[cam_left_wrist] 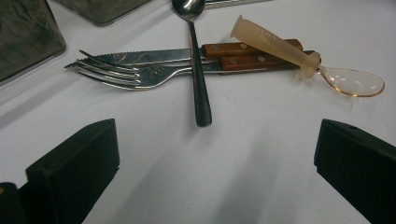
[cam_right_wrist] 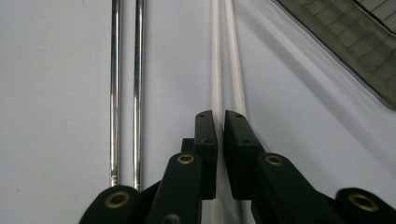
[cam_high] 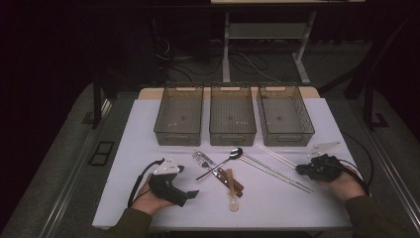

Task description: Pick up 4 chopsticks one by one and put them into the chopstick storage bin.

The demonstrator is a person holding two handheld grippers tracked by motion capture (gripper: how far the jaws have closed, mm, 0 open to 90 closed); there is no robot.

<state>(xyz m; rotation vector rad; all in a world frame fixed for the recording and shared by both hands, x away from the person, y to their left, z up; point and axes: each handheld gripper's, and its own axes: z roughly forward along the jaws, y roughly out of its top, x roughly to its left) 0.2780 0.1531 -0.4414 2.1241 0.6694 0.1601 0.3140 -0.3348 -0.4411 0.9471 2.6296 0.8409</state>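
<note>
- We see three smoky plastic bins (cam_high: 232, 121) in a row at the table's (cam_high: 129, 163) far edge, all apparently empty.
- Our right gripper (cam_right_wrist: 220, 116) has its jaws nearly together over the white chopsticks (cam_right_wrist: 223, 56), beside the steel chopsticks (cam_right_wrist: 125, 70); whether they truly pinch we cannot tell. We judge the pick-up in hand; next comes a lift toward a bin.
- Our left gripper (cam_left_wrist: 215, 149) waits with jaws apart before the fork (cam_left_wrist: 126, 77), knife (cam_left_wrist: 149, 57) and spoon (cam_left_wrist: 198, 70).

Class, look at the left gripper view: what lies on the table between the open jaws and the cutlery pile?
Nothing: bare white table separates the left gripper from the dark spoon handle, the pile's nearest part.
</note>
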